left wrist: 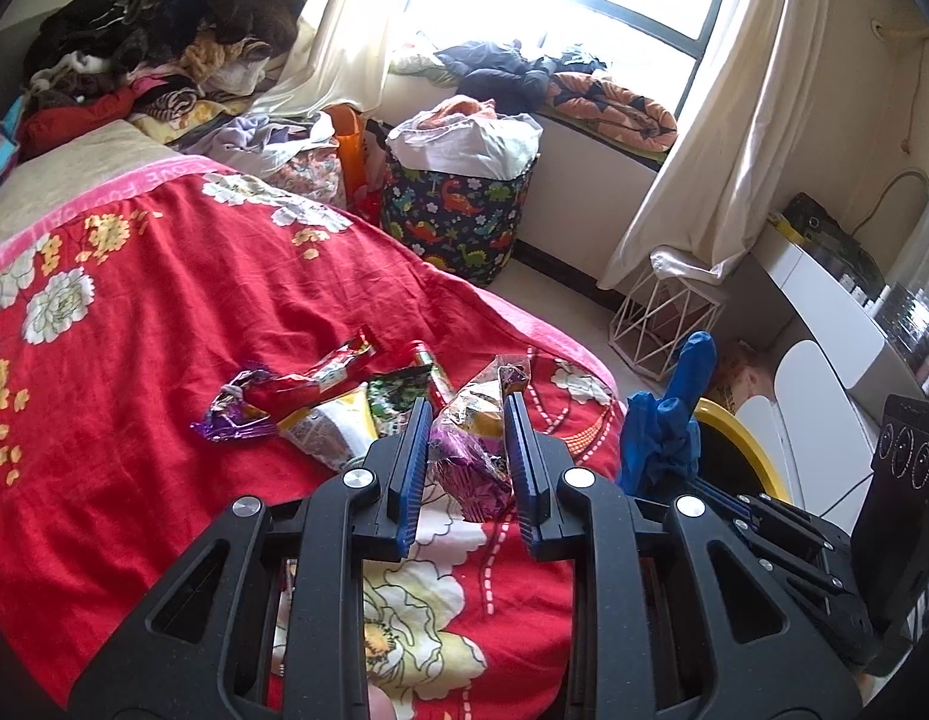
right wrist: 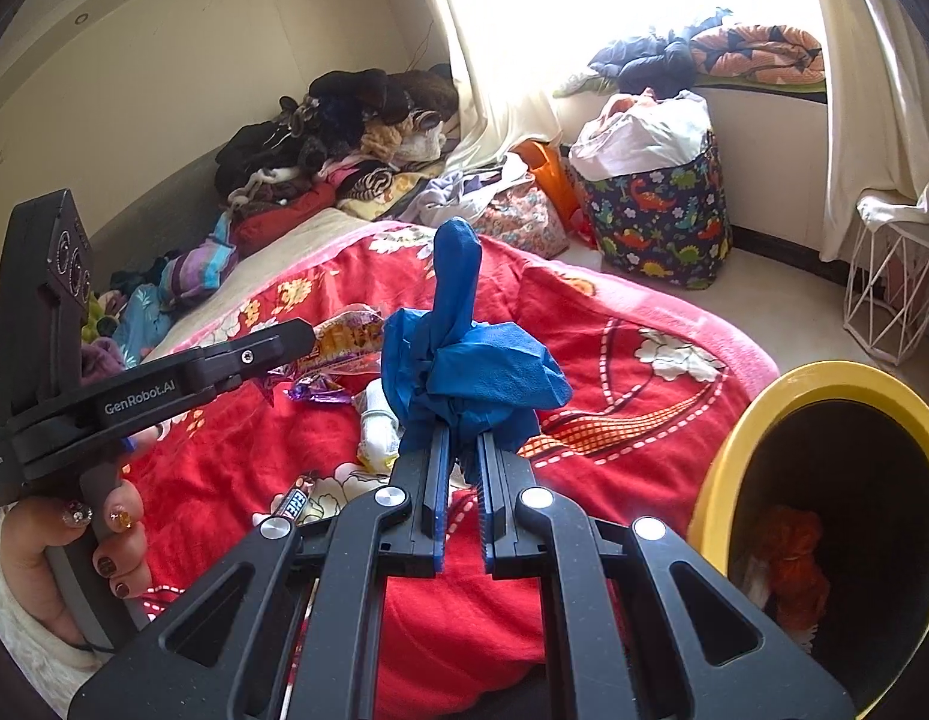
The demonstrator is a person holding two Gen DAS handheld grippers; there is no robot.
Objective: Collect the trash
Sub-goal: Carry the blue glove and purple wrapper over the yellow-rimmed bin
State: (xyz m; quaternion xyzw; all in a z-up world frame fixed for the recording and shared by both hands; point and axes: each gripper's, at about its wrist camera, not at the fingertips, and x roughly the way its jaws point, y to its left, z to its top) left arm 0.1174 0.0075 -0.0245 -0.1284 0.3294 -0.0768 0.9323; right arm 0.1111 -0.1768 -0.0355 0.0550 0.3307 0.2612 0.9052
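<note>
On red floral bedspread [left wrist: 164, 300], snack wrappers [left wrist: 320, 402]

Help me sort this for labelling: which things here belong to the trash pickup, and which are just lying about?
Job:
left gripper with purple wrapper
right gripper with blue glove
bed wrappers
yellow bin

Lying about:
clothes pile
dinosaur hamper
wire basket

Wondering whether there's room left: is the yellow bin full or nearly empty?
Nearly empty: the yellow bin shows dark inside, with only orange trash near its bottom.
</note>
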